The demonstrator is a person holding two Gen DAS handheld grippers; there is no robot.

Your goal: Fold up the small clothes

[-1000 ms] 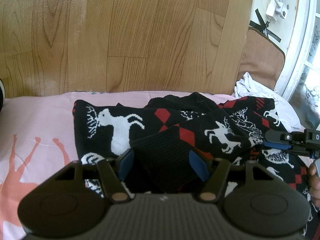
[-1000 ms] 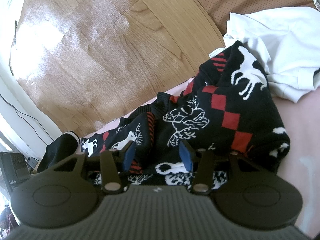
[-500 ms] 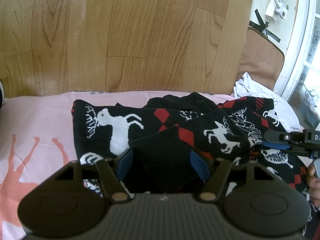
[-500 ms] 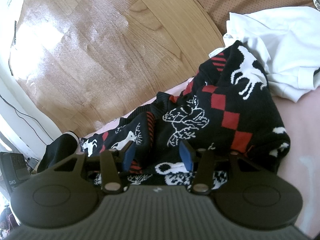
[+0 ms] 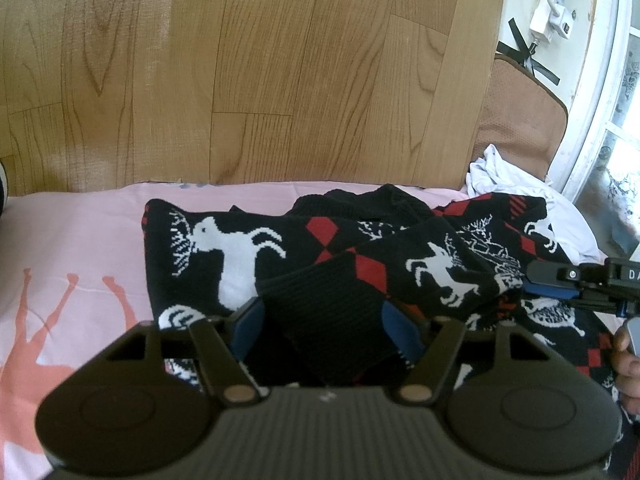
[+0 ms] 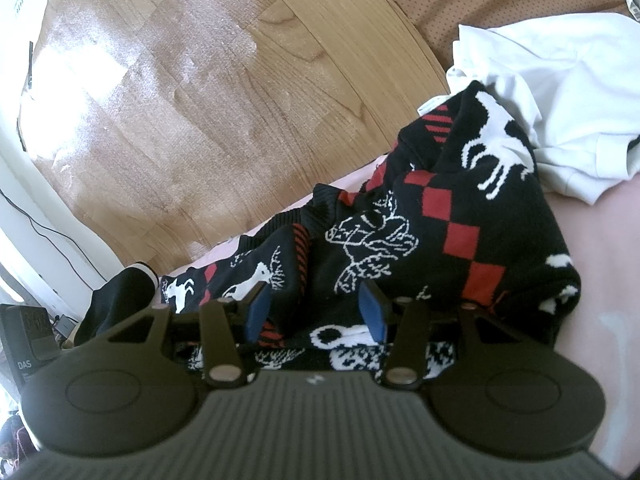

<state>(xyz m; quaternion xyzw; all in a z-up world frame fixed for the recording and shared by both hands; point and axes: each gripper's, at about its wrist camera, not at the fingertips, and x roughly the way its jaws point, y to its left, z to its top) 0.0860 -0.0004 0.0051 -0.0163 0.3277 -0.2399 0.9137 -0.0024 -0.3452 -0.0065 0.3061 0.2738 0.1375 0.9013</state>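
A black knitted sweater [image 5: 240, 248] with white deer and red diamonds lies crumpled on the pink sheet [image 5: 60, 240]. Its ribbed sleeve cuff [image 5: 332, 320] is folded across the body and lies between the blue pads of my left gripper [image 5: 322, 328], which is open and not pressing on it. My right gripper [image 6: 316, 312] hovers open over the sweater [image 6: 460, 208], with folds of knit between and under its pads. In the left wrist view the right gripper [image 5: 528, 284] comes in from the right edge, its tip at the sleeve fold, with a person's hand [image 5: 626, 356] behind it.
A white garment [image 6: 560, 92] lies bunched beside the sweater at the sheet's far right corner. Beyond the sheet is a wooden floor [image 5: 280, 60] with a brown mat [image 5: 516, 120]. A dark garment [image 6: 116, 300] sits at the sheet's left end.
The left gripper's pads have spread slightly apart around the sleeve cuff. Neither hand has moved, and the sweater lies as before.
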